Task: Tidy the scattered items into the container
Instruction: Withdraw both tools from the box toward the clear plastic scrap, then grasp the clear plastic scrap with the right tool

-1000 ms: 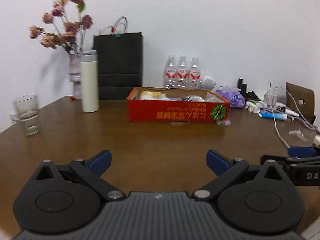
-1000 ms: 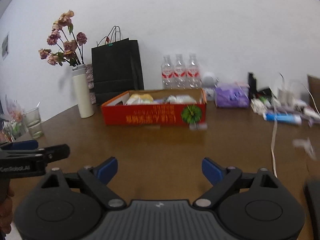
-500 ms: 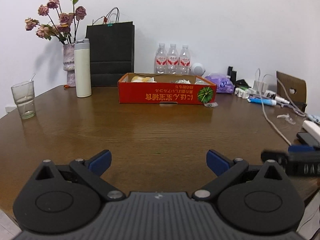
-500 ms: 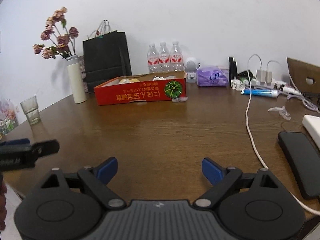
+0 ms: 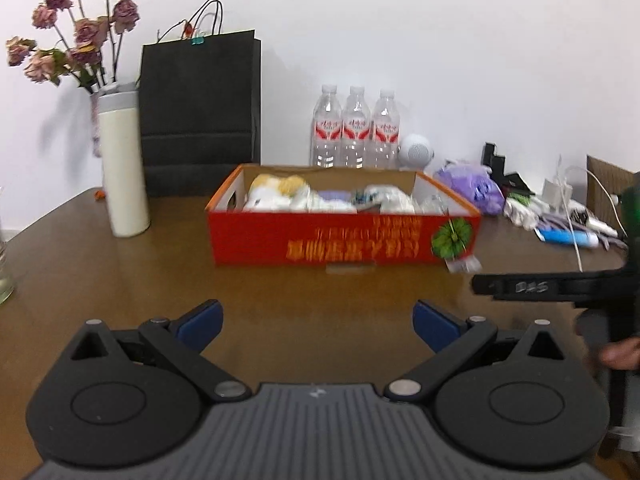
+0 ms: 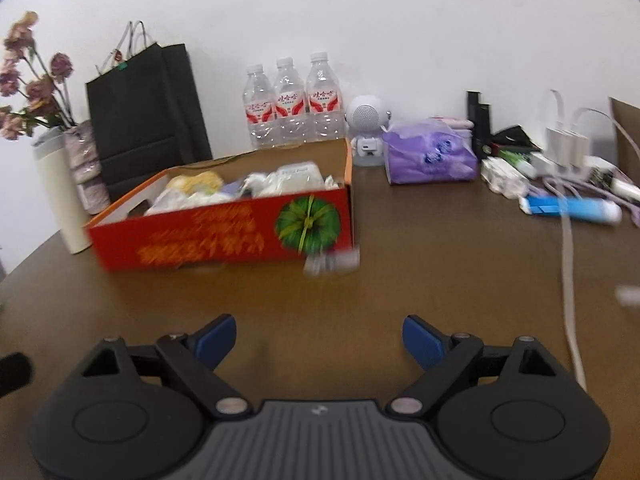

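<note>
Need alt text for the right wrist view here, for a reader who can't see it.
The right gripper, empty, its jaws closing slightly, points across a brown table toward a red cardboard box already holding wrapped items. Behind stand three water bottles and a black paper bag; cables and a blue tube lie right.

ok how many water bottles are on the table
3, upright in a row against the wall behind the red box: left bottle, middle bottle, right bottle. None seems hidden, though the black bag could cover more.

3 bottles (image 6: pixel 294 104) stand behind the box (image 6: pixel 224 236) on the table (image 6: pixel 440 272).
</note>
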`<control>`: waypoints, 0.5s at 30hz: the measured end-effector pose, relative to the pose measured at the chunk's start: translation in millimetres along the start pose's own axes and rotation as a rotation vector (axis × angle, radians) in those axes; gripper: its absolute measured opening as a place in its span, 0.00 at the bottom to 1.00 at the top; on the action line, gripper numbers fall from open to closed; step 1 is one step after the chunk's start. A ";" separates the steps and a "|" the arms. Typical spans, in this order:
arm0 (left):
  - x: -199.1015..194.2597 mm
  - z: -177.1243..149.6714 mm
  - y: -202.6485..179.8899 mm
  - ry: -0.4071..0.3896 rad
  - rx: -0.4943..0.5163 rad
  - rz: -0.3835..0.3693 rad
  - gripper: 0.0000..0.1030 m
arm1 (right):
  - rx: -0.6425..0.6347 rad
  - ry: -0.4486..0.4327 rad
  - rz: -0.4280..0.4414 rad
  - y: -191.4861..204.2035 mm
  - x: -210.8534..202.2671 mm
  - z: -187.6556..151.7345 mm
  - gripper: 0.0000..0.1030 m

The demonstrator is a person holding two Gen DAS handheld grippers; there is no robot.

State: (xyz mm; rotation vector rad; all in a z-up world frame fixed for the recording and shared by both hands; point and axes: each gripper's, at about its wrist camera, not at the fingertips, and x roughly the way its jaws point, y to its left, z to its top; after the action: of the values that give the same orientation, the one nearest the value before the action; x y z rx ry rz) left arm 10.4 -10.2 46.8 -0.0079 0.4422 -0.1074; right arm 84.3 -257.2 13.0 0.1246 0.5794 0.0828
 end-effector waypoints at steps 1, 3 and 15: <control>8.9 5.4 0.6 -0.009 -0.002 0.000 1.00 | -0.002 0.009 -0.003 -2.1 13.5 7.0 0.83; 26.4 16.6 2.6 -0.029 -0.011 0.006 1.00 | -0.023 0.028 -0.008 -2.6 34.1 17.9 0.74; 68.0 20.7 19.7 0.018 -0.150 -0.062 1.00 | -0.118 0.071 -0.046 11.5 76.6 30.7 0.43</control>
State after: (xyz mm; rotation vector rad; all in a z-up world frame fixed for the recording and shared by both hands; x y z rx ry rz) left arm 82.3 1.8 35.9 -0.1680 0.4676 -0.1349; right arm 164.6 -240.1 -1.3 -0.0064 0.6469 0.0765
